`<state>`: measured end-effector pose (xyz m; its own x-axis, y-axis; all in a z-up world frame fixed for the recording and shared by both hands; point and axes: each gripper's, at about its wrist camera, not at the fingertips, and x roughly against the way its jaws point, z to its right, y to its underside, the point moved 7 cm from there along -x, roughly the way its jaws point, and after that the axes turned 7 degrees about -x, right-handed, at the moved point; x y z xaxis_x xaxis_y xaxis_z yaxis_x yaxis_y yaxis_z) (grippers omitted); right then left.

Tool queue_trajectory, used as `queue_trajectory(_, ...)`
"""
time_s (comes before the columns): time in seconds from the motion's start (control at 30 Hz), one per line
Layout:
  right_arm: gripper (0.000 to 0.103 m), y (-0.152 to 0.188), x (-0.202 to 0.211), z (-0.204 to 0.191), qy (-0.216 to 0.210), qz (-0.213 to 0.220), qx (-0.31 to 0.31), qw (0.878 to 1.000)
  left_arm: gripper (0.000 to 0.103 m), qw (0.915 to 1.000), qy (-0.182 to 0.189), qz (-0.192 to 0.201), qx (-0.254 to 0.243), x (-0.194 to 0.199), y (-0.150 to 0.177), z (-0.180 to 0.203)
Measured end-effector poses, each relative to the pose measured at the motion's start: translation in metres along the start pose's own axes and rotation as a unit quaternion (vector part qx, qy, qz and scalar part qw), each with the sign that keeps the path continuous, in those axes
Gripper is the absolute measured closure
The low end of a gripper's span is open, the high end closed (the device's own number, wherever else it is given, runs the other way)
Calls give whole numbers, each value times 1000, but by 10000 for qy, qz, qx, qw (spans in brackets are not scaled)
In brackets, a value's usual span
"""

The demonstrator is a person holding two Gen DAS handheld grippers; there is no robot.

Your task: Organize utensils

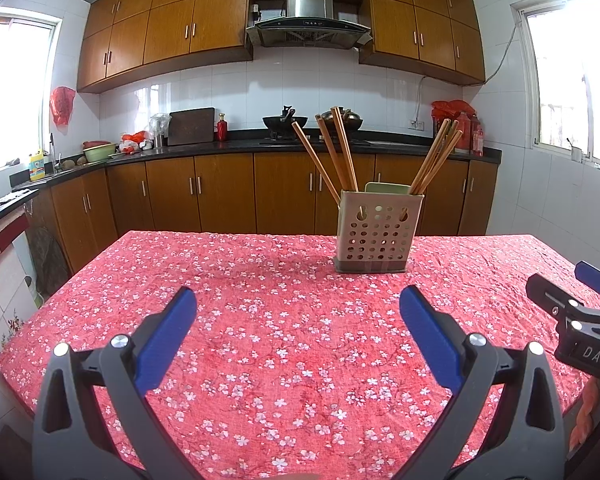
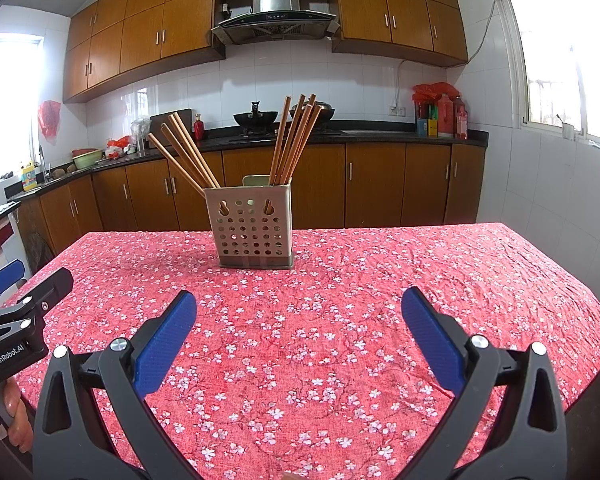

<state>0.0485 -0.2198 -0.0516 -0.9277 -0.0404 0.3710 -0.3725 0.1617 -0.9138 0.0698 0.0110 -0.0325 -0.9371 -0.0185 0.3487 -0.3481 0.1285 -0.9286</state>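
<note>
Both grippers, left gripper (image 1: 298, 312) and right gripper (image 2: 299, 314), hover with fingers spread, empty. All chopsticks (image 2: 292, 140) stand in the holder (image 2: 252, 226); tabletop (image 2: 340, 320) bare, task seemingly done.

Left gripper (image 1: 298, 300) and right gripper (image 2: 299, 302) side by side, level, jaws spread wide, empty.

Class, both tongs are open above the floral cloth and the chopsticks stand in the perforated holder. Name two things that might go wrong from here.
1. The brown wooden chopsticks lean outward in two splayed bunches; gripping one may drag its neighbours or tip the beige perforated holder.
2. The red floral tablecloth is wrinkled, so a nudged holder may slide or snag.
Both the left tongs and the right tongs hang open, holding nothing.
</note>
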Motion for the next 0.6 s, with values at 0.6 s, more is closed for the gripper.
queue_trajectory(0.6, 2, 0, 0, -1, 3, -5, -5, 10000, 4, 10000, 6, -10, 13, -1, 1, 0)
